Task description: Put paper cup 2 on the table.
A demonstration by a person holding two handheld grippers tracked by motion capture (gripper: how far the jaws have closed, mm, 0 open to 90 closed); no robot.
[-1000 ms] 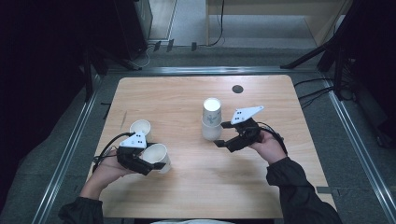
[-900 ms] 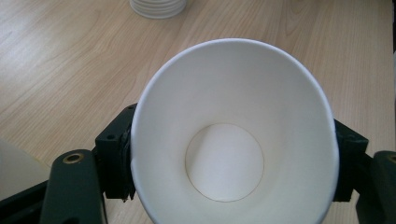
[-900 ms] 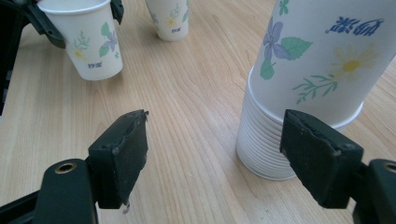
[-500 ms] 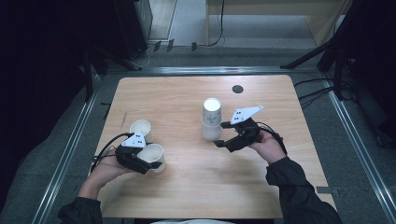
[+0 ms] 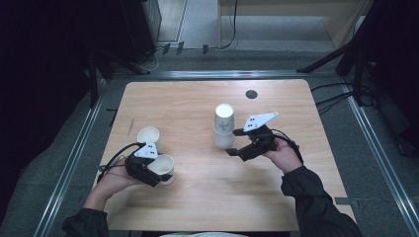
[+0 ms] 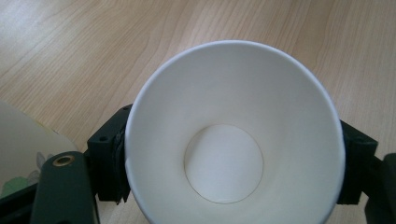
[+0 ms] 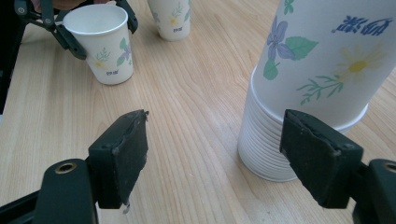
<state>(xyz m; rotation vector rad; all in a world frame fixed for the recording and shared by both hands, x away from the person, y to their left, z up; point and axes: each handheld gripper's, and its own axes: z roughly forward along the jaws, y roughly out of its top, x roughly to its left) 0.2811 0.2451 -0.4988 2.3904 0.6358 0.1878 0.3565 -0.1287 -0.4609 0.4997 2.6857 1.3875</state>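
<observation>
A white flowered paper cup (image 5: 165, 162) stands upright on the table near its front left. It stands between the jaws of my left gripper (image 5: 160, 170), which have just been opening. From the left gripper view I look down into its round, undented rim (image 6: 233, 116). The pads (image 6: 109, 158) flank the cup, and I see no squeeze. A second cup (image 5: 148, 136) stands just behind it. A tall stack of upside-down cups (image 5: 224, 126) stands mid-table. My right gripper (image 5: 233, 142) is open beside the stack's base (image 7: 261, 154), gripping nothing.
The wooden table (image 5: 197, 98) has a small dark round hole (image 5: 251, 94) at the back right. Metal rails run along both sides of the table, and cables lie on the floor behind it. Bare wood lies between the two hands.
The left hand and its cup have shifted very slightly. The right hand and the stack have stayed where they were.
</observation>
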